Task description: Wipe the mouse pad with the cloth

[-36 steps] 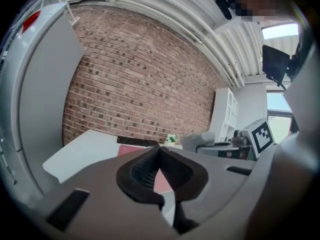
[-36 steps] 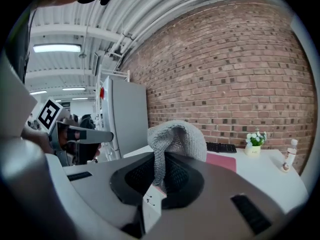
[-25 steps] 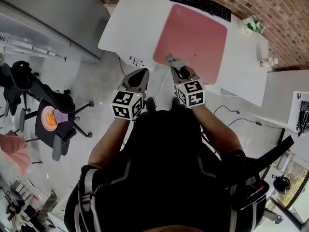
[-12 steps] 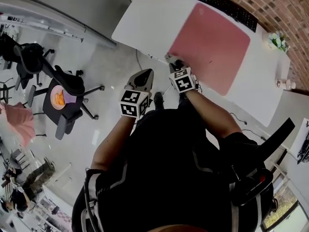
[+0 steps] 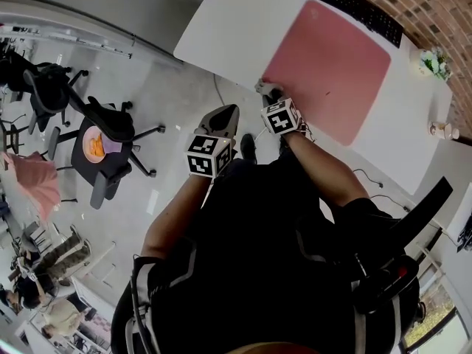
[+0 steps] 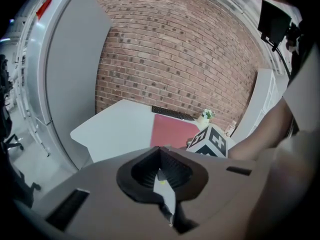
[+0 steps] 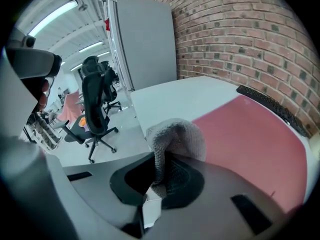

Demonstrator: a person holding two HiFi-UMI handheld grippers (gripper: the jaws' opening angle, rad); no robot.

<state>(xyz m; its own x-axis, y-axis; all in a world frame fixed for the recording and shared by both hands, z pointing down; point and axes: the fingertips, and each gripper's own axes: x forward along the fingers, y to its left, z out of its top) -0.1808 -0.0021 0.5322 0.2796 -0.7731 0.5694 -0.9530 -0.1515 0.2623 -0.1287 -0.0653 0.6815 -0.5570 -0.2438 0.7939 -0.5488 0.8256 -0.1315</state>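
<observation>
Right gripper point(image 7: 159, 181) pinches a grey knitted cloth point(image 7: 175, 139), bunched between its jaws, at the 8 o'clock corner of the pink rectangular mouse pad point(image 5: 332, 61). The pad lies on a white desk point(image 5: 236, 21), with a black keyboard point(image 5: 354, 9) along its 1 o'clock edge. Left gripper point(image 5: 221, 118), jaws pressed together on nothing, hangs off the desk at the right one's 8 o'clock.

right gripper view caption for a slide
Right gripper clamps a grey cloth at a corner of the pink mouse pad
</observation>
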